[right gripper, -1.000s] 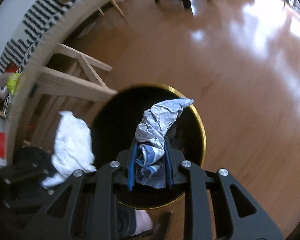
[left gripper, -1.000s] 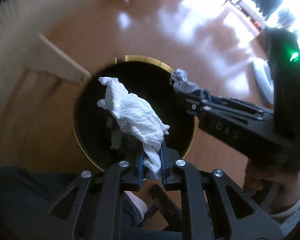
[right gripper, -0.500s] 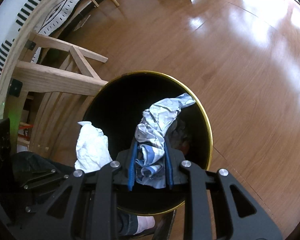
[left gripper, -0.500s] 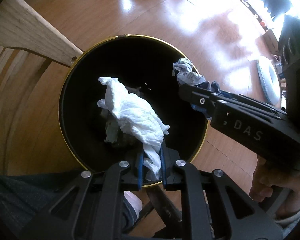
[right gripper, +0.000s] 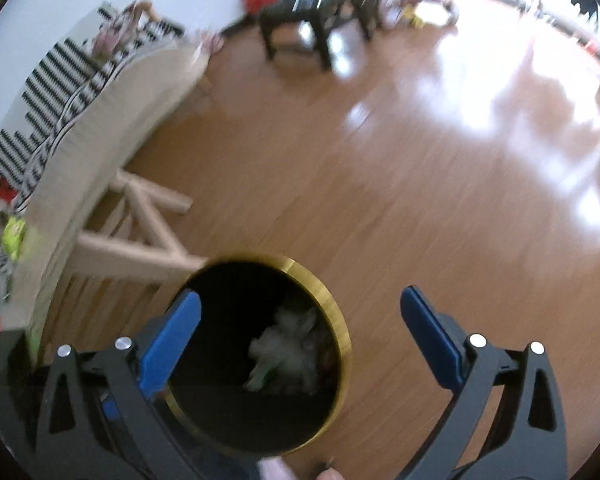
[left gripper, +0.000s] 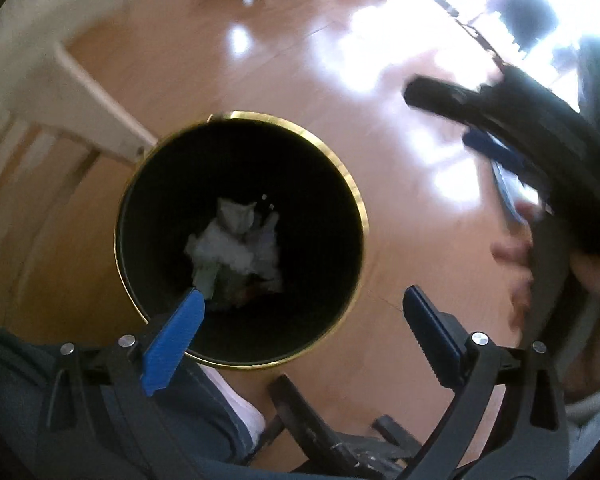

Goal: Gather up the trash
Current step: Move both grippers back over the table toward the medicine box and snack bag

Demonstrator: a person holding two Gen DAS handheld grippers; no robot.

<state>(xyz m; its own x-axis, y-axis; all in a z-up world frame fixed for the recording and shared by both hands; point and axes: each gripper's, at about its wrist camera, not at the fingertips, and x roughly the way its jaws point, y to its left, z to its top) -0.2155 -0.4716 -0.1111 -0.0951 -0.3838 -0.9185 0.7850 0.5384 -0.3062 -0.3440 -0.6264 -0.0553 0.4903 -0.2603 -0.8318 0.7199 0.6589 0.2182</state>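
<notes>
1. Left gripper (left gripper: 300,304): jaws spread wide, nothing between the blue pads (left gripper: 172,340). It hangs above the near rim of the trash bin (left gripper: 342,172).
2. Right gripper (right gripper: 300,310): jaws likewise spread wide, pads bare. The bin (right gripper: 338,320) sits below and slightly left of its centreline; only the left pad overlaps the opening.
3. Bin: round, black inside, brass-coloured rim, standing upright on the wooden floor (left gripper: 400,240).
4. Trash (left gripper: 236,248): crumpled white tissue and greyish paper lie in a heap at the bottom of the bin, straight ahead of the left gripper's left pad. From the right wrist view the same heap (right gripper: 288,352) shows pale and blurred, ahead between the jaws, nearer the left one.
5. Left wrist view: the right gripper (left gripper: 520,128) appears blurred up to the right, well apart from the bin rim, with the person's hand (left gripper: 540,264) on its grip.
6. A light wooden frame (right gripper: 148,232) stands just beside the bin, ahead and to the left of both grippers; whether it touches the rim I cannot tell.
7. The person's leg in dark trousers (left gripper: 100,400) lies below the left gripper.
</notes>
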